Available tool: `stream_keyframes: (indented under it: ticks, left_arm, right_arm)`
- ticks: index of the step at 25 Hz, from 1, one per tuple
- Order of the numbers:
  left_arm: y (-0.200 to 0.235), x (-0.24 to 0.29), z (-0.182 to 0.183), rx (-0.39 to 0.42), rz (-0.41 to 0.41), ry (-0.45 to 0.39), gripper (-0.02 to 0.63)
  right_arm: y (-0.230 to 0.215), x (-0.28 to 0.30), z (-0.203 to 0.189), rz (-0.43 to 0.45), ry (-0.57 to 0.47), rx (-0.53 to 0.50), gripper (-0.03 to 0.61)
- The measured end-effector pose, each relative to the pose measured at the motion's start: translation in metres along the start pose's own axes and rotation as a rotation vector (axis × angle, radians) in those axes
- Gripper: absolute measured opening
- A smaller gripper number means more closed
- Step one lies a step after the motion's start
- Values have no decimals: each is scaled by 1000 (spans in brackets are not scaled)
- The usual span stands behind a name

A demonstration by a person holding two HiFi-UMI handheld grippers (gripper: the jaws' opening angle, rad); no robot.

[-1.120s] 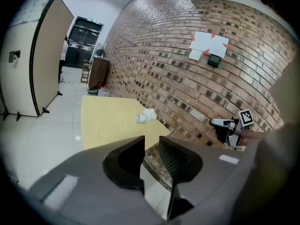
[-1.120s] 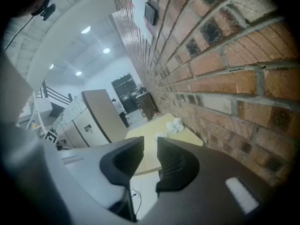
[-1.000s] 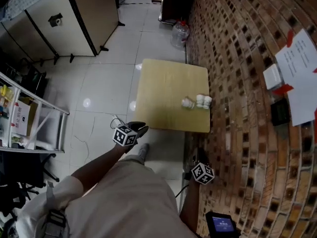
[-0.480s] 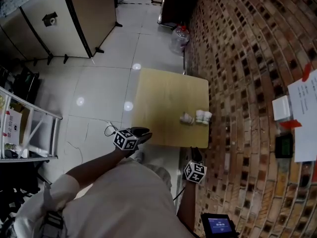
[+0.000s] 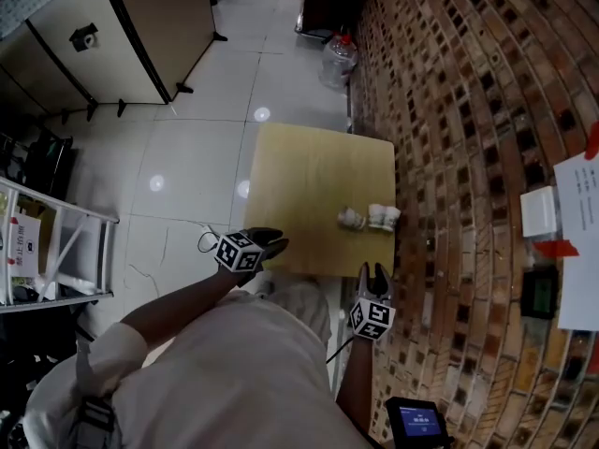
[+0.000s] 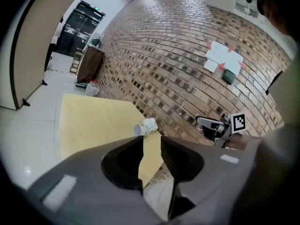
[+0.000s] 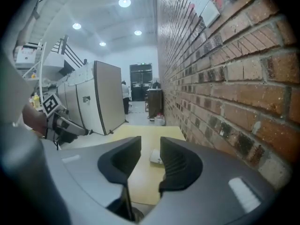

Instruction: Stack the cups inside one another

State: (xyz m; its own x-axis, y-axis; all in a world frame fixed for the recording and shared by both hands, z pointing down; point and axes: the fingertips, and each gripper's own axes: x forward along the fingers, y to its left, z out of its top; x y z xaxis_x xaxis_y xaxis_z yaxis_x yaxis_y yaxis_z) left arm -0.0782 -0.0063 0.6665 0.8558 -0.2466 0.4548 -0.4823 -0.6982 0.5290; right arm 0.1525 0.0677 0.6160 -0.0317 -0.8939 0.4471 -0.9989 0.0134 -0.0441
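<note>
Three small white cups, untouched and unstacked

The cups point(image 5: 370, 217) sit bunched together on the tan surface point(image 5: 299, 176) by its brick-wall edge. They are straight ahead of my right gripper point(image 5: 372, 271), and ahead and off to the right of my left gripper point(image 5: 271, 244), clear of both. The cup nearest my left gripper point(image 5: 351, 219) lies tipped on its side, its round open mouth turned my way. The other two point(image 5: 385, 216) stand touching side by side just beyond it. No cup sits inside another. None is between my jaws, which have just been opening.
</note>
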Motion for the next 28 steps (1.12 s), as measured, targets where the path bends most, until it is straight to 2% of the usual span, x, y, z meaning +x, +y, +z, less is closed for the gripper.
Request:
stream_keyframes:
  ticks: [2, 5, 8, 11, 16, 22, 28]
  left_arm:
    - [1, 7, 5, 0, 14, 4, 138]
    - [6, 21, 12, -2, 48, 17, 147]
    - [7, 45, 13, -22, 69, 57, 157]
    - [5, 85, 11, -10, 68, 108, 175]
    - [9, 148, 16, 32, 59, 168, 181]
    - [29, 212, -6, -26, 65, 262, 189]
    - [48, 249, -23, -68, 91, 329, 199]
  right_arm:
    - [-7, 8, -3, 11, 7, -5, 118]
    - [-13, 22, -1, 36, 2, -70, 115]
    - [-16, 36, 10, 78, 16, -147, 115]
    - [-31, 45, 22, 115, 29, -189, 115]
    - [-56, 62, 32, 150, 29, -200, 114]
    - [-78, 64, 34, 191, 56, -210, 114]
    - [-89, 61, 26, 227, 78, -185, 110]
